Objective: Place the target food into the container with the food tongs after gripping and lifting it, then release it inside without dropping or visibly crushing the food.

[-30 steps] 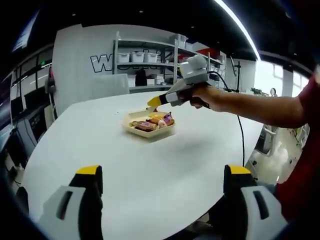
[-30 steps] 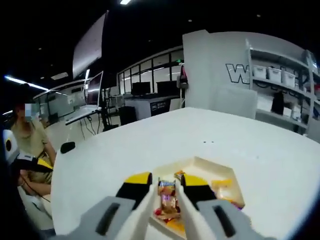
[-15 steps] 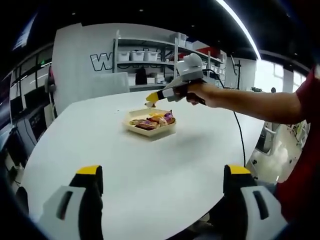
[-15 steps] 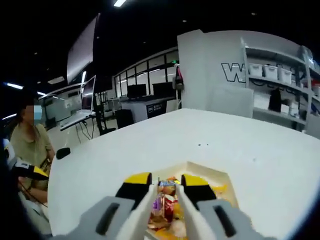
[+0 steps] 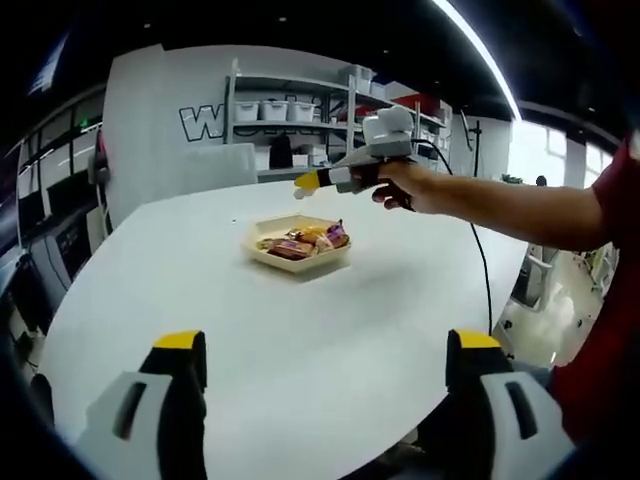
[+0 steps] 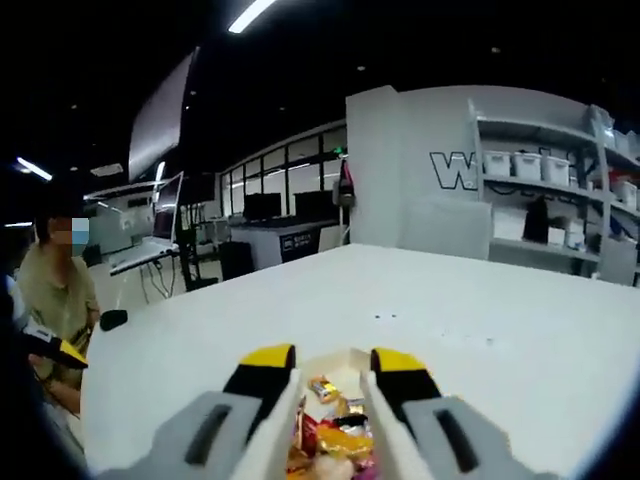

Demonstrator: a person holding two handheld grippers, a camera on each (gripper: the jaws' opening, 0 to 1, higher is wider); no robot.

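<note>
We're working over one big white table [image 5: 300,330], with one beige container [image 5: 298,258] of wrapped snacks [image 5: 300,240] sitting toward its far edge. Our right gripper [image 5: 305,181] is hovering above it, jaws nearly together and empty; our left gripper [image 5: 325,350] is spread wide.

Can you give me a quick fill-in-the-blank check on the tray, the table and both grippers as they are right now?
1. The snacks lie in a beige ____.
2. The tray sits on a ____ table.
3. The right gripper is held ____ the tray.
4. The left gripper has its jaws ____.

Missing words: tray; white; above; open
</note>
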